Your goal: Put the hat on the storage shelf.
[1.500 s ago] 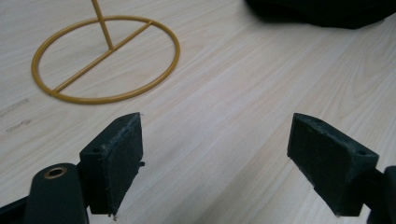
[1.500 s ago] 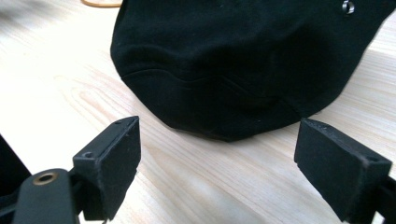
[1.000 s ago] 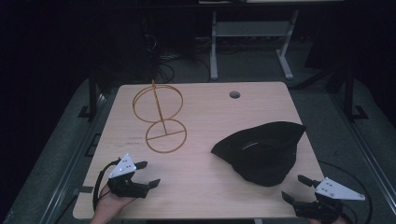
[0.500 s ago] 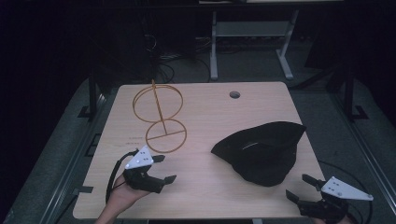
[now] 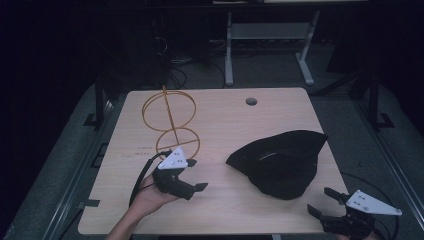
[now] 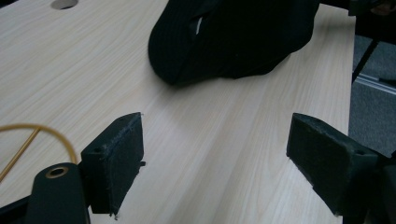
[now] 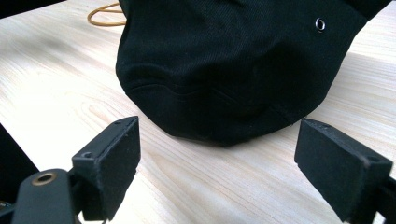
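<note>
A black cap (image 5: 281,161) lies on the right half of the wooden table (image 5: 220,115). A gold wire stand (image 5: 169,122) with two rings rises at the left. My left gripper (image 5: 195,175) is open over the table just in front of the stand's base, jaws pointing right at the cap (image 6: 233,37). My right gripper (image 5: 325,202) is open at the table's front right corner, close in front of the cap (image 7: 233,65), with nothing between its jaws.
A round cable hole (image 5: 251,101) sits near the table's far edge. Behind the table stands a metal frame (image 5: 270,35) among cables on the dark floor. The table's right edge (image 6: 350,70) drops to grey floor.
My left gripper has moved right and forward from the front left corner to the stand's base. The right gripper has shifted slightly back toward the person. The cap and stand stay put.
</note>
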The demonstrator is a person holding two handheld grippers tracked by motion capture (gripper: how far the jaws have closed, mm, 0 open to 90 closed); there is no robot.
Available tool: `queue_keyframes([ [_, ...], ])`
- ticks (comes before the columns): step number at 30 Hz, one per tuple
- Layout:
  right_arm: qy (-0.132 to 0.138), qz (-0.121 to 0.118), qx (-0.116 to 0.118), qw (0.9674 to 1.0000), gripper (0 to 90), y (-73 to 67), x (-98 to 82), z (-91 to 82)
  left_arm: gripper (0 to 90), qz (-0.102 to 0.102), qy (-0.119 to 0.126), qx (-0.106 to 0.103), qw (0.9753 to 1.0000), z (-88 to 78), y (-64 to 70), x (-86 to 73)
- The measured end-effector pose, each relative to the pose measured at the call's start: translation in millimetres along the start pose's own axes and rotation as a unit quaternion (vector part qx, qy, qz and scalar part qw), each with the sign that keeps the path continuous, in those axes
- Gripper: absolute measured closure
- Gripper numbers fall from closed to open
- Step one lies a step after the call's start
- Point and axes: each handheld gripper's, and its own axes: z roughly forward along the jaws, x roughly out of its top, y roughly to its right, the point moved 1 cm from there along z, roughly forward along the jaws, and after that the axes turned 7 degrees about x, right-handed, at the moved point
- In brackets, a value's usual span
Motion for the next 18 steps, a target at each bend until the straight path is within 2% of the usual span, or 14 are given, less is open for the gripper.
queue_keyframes([
  [3,-0.001,0.000,0.002,1.0000,13.9,-0.2,-0.5,0.2,18.4,0.004,-0.002,-0.005,1.0000,4.5,2.0,5.8],
  [5,-0.001,0.001,0.004,1.0000,13.9,-0.2,-1.0,-0.2,19.3,0.006,-0.004,-0.021,0.9998,11.5,5.3,14.5],
  [10,0.000,0.001,0.005,1.0000,13.9,1.2,-1.9,0.2,20.1,0.025,-0.010,-0.028,0.9992,21.7,10.3,27.6],
  [16,0.000,0.000,0.007,1.0000,13.9,-0.8,-2.5,0.4,20.8,0.035,-0.015,-0.042,0.9984,39.7,11.0,45.4],
  [18,0.002,-0.001,0.008,1.0000,13.9,-1.6,-2.2,0.8,24.7,0.035,-0.021,-0.056,0.9976,46.3,11.4,50.7],
])
